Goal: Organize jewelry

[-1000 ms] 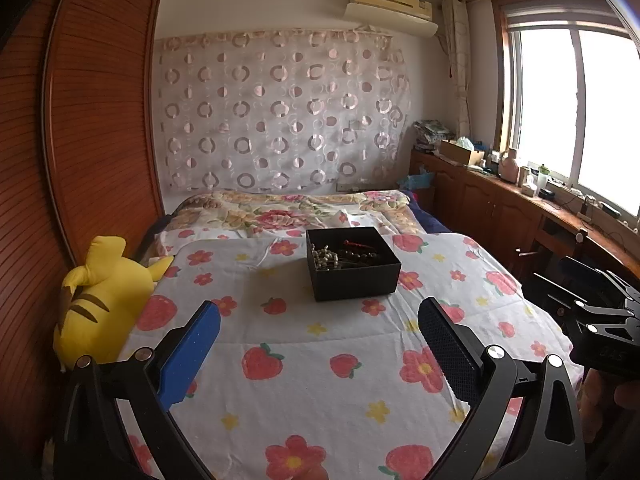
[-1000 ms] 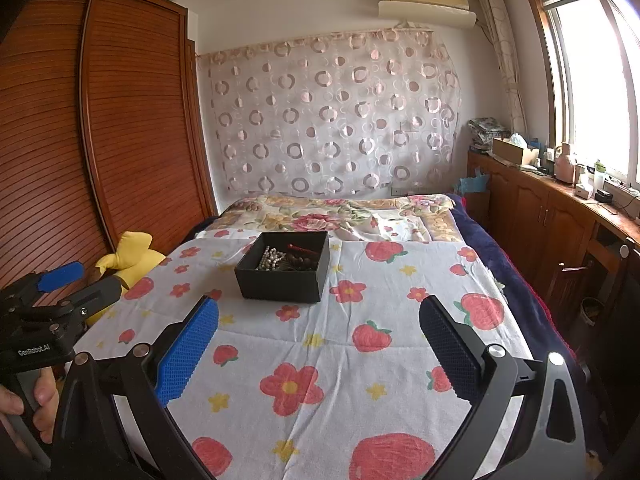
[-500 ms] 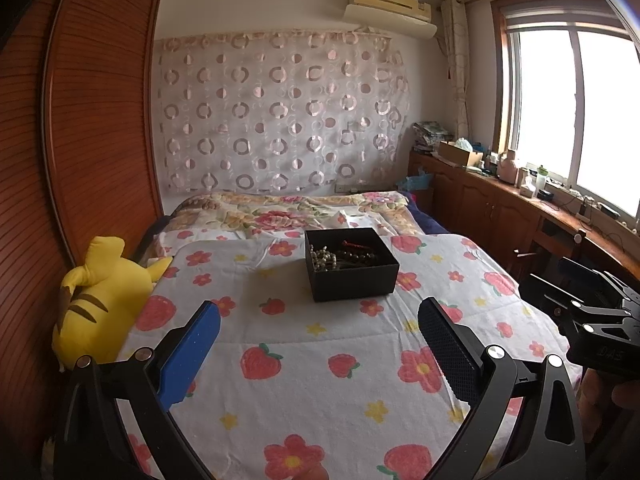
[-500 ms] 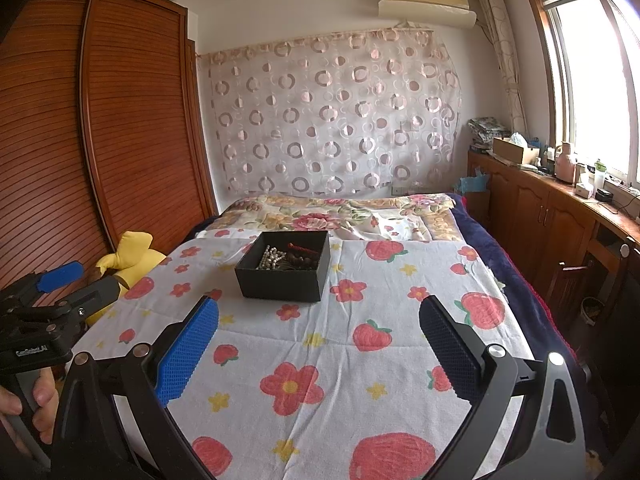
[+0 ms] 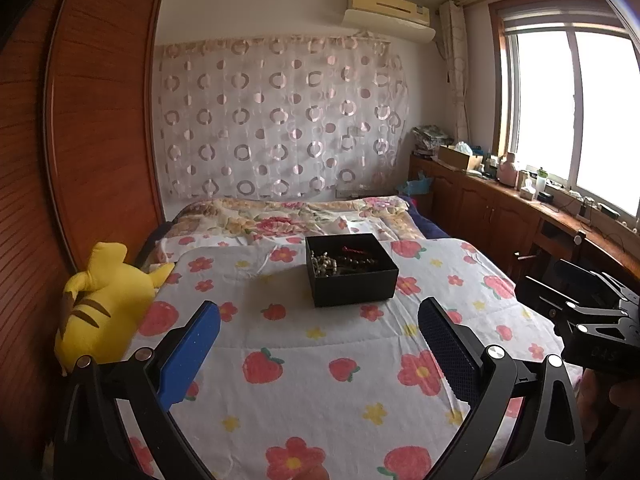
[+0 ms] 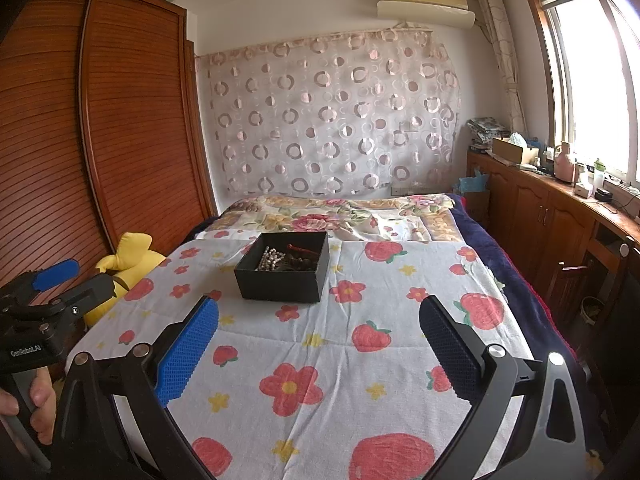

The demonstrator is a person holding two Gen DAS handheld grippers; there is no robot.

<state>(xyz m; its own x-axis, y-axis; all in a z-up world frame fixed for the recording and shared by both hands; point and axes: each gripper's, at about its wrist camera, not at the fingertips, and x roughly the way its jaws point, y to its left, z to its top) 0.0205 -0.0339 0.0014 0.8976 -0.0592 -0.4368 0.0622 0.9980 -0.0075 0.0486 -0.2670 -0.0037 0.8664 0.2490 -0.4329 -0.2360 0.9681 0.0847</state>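
Bed [image 5: 320,400] spread with a strawberry-and-flower quilt. Yellow plush toy [image 5: 104,304] at its left edge. Black box [image 5: 352,282] mid-bed toward the head, open-topped, beads [image 5: 326,266] inside. Left gripper [image 5: 318,340] and right gripper [image 6: 318,338] over the foot, fingers spread wide, empty.

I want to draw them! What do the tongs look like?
Both tongs, left and right, are black frames with silver bolts. Each has two fingers with bumpy pads: one bright blue, one dark navy. The left handle carries white letters. No sleeves or cables show.
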